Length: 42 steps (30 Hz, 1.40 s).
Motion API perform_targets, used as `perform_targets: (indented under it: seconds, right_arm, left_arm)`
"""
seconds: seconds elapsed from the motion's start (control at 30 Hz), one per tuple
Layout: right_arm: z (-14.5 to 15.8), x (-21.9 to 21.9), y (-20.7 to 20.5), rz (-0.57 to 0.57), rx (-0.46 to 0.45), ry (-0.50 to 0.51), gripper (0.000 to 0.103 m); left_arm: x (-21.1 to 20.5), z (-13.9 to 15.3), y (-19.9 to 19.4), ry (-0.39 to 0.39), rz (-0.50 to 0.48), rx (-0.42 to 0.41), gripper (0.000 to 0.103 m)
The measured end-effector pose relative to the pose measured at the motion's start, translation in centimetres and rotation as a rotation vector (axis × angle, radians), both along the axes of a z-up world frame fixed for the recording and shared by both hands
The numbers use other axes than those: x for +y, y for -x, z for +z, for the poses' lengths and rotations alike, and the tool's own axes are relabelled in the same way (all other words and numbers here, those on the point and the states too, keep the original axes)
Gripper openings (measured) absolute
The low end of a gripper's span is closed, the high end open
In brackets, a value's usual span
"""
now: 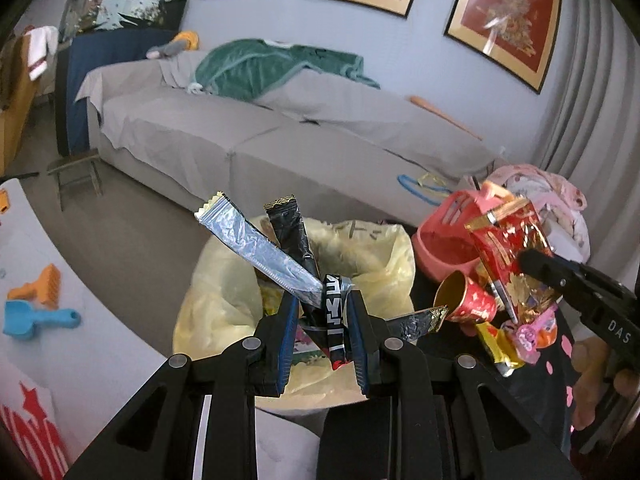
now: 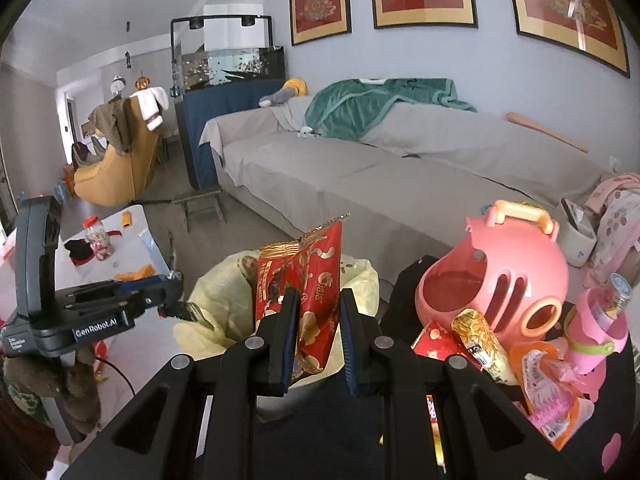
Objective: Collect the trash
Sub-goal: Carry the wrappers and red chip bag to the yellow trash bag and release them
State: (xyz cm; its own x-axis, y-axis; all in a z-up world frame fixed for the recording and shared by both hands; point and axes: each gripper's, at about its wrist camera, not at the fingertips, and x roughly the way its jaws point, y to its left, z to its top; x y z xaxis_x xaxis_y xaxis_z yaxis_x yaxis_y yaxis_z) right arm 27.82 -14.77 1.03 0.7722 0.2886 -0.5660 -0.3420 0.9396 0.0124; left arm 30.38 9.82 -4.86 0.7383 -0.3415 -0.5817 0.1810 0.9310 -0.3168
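Note:
My left gripper (image 1: 322,300) is shut on a bundle of stick wrappers (image 1: 264,252): a silver one, a black one and a black one with white lettering. It hangs over the bin lined with a yellow bag (image 1: 372,252). My right gripper (image 2: 318,304) is shut on a red snack bag (image 2: 308,272), held upright above the same yellow-lined bin (image 2: 216,300). In the left wrist view the right gripper (image 1: 528,260) and its red bag (image 1: 508,244) are at the right. In the right wrist view the left gripper (image 2: 180,296) reaches in from the left.
On a dark table (image 2: 404,280) right of the bin stand a pink toy basket (image 2: 492,276), a red paper cup (image 1: 468,300), a gold wrapper (image 2: 480,340), an orange pouch (image 2: 548,380) and a pink bottle (image 2: 596,320). A grey sofa (image 1: 240,136) runs behind. A white table (image 1: 60,320) with toys lies left.

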Motion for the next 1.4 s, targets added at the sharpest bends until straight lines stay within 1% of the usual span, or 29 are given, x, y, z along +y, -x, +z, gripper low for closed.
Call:
perform_targets:
  seconds: [0.2, 0.3, 0.37, 0.4, 0.43, 0.5, 0.57, 0.67, 0.8, 0.87, 0.93, 1.03, 1.13, 1.23, 1.3, 1.4]
  right_arm:
    - [-1.1, -0.4, -2.2, -0.011, 0.028, 0.012, 0.019]
    - [-1.7, -0.7, -2.9, -0.022, 0.042, 0.013, 0.019]
    - [-2.1, -0.9, -3.3, -0.029, 0.052, 0.012, 0.019]
    - [-2.3, -1.0, -3.6, -0.031, 0.055, 0.014, 0.019]
    - [-2.4, -1.0, -3.8, -0.032, 0.058, 0.017, 0.019]
    - [-2.9, -0.9, -4.4, -0.033, 0.072, 0.020, 0.019]
    - [-3.2, -0.7, -5.0, -0.029, 0.086, 0.016, 0.019]
    - [-3.8, 0.0, -5.8, -0.020, 0.102, 0.013, 0.019]
    - [-4.6, 1.5, -7.1, 0.018, 0.141, -0.001, 0.019]
    - [-5.3, 3.0, -8.0, 0.042, 0.161, 0.001, 0.019]
    - [-6.3, 4.6, -9.1, 0.067, 0.194, 0.001, 0.019]
    - [-8.4, 7.3, -11.1, 0.109, 0.269, 0.010, 0.019]
    - [-11.4, 10.4, -13.2, 0.153, 0.372, 0.072, 0.019]
    - [-14.3, 12.5, -14.4, 0.181, 0.474, 0.153, 0.019]
    - [-15.6, 13.2, -14.6, 0.189, 0.515, 0.205, 0.019]
    - [-16.3, 13.4, -14.1, 0.194, 0.528, 0.243, 0.020]
  left_arm:
    - [-1.0, -1.5, -2.6, -0.003, -0.025, 0.027, 0.026]
    - [-1.1, -1.9, -3.3, 0.022, -0.036, 0.027, 0.026]
    - [-0.9, -2.1, -3.8, 0.053, -0.049, 0.019, 0.028]
    - [-0.7, -2.2, -4.0, 0.059, -0.052, 0.020, 0.033]
    - [-0.6, -2.3, -4.2, 0.063, -0.053, 0.022, 0.046]
    - [-0.2, -2.4, -4.5, 0.086, -0.050, 0.021, 0.058]
    - [0.6, -2.6, -4.6, 0.124, -0.042, 0.028, 0.058]
    - [2.2, -2.7, -4.6, 0.150, 0.007, 0.033, 0.058]
    - [4.3, -2.8, -3.7, 0.116, 0.106, 0.020, 0.058]
    - [5.3, -3.1, -3.2, 0.107, 0.134, 0.019, 0.058]
    - [6.1, -3.5, -2.8, 0.108, 0.155, 0.025, 0.058]
    - [7.4, -4.1, -2.3, 0.121, 0.190, 0.039, 0.058]
    - [8.7, -4.7, -1.8, 0.127, 0.225, 0.045, 0.058]
    - [9.5, -4.9, -1.4, 0.125, 0.244, 0.042, 0.058]
    - [10.0, -5.1, -1.3, 0.128, 0.252, 0.040, 0.058]
    - [10.3, -5.4, -1.2, 0.136, 0.262, 0.042, 0.058]
